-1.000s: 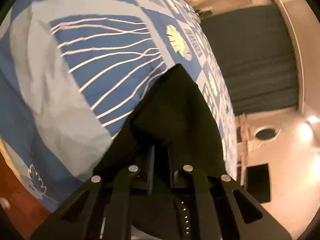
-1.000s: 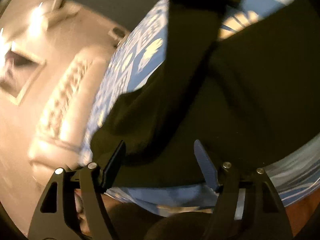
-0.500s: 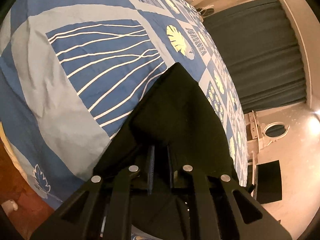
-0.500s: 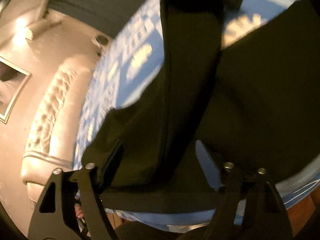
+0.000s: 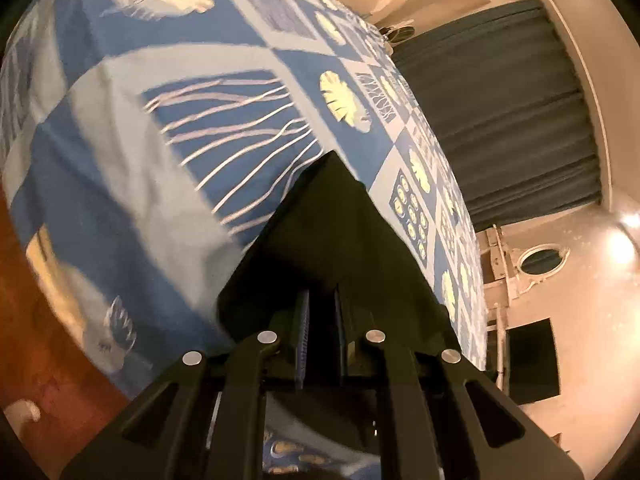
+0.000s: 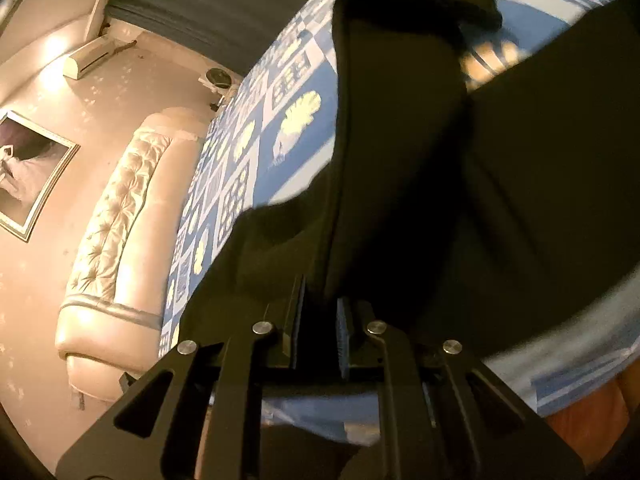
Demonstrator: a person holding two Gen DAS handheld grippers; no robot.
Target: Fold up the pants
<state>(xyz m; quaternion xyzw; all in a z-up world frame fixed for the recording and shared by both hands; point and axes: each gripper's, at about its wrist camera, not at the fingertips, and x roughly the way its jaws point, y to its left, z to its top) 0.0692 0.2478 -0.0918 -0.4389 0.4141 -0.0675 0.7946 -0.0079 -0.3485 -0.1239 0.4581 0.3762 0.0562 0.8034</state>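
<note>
black pants [image 6: 400,160] pinched in both claws — left gripper [image 5: 320,320], right gripper [image 6: 320,320] clamped on cloth (legs sprawled on blue bedspread [image 5: 120,200]); folding barely begun.

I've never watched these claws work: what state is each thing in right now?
Left claw: shut on the black pants.
Right claw: shut on the pants.
Pants: partly lifted, draping onto the bedspread.
Bedspread: spread over the bed.
Curtain: drawn.
</note>
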